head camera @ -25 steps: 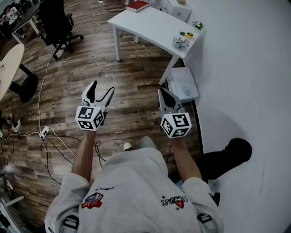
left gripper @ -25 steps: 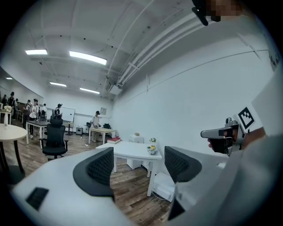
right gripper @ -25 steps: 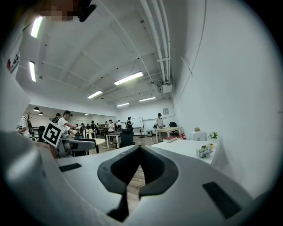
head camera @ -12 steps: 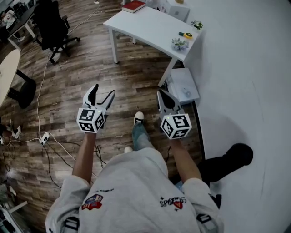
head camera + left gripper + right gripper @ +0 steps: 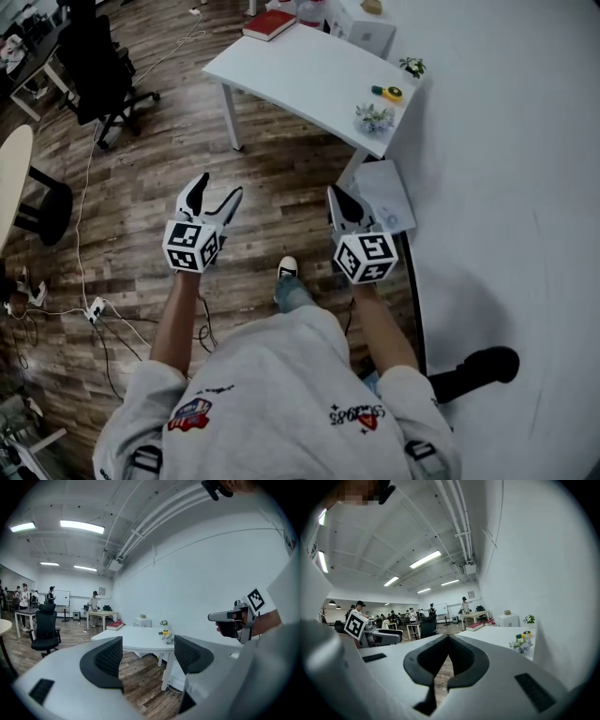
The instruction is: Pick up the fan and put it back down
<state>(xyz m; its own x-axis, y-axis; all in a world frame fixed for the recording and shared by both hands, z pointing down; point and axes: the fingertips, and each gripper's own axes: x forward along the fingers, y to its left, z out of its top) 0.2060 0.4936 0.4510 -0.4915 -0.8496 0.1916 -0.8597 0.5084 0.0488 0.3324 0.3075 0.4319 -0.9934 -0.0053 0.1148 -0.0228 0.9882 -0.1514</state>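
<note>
left hand-held gripper (image 5: 216, 190) spread and empty, right hand-held gripper (image 5: 336, 197) pressed together on nothing, both well short of the table (image 5: 300, 70), and i can't spot the fan for sure, so grabbing the wrong small thing there seems the risk

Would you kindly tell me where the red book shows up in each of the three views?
Head view: the red book lies at the top edge, left of centre, on the white table's far corner.
Left gripper view: left of centre, at the table's far left end.
Right gripper view: right of centre, at the table's far end.
Shared landmark: the white table.
</note>
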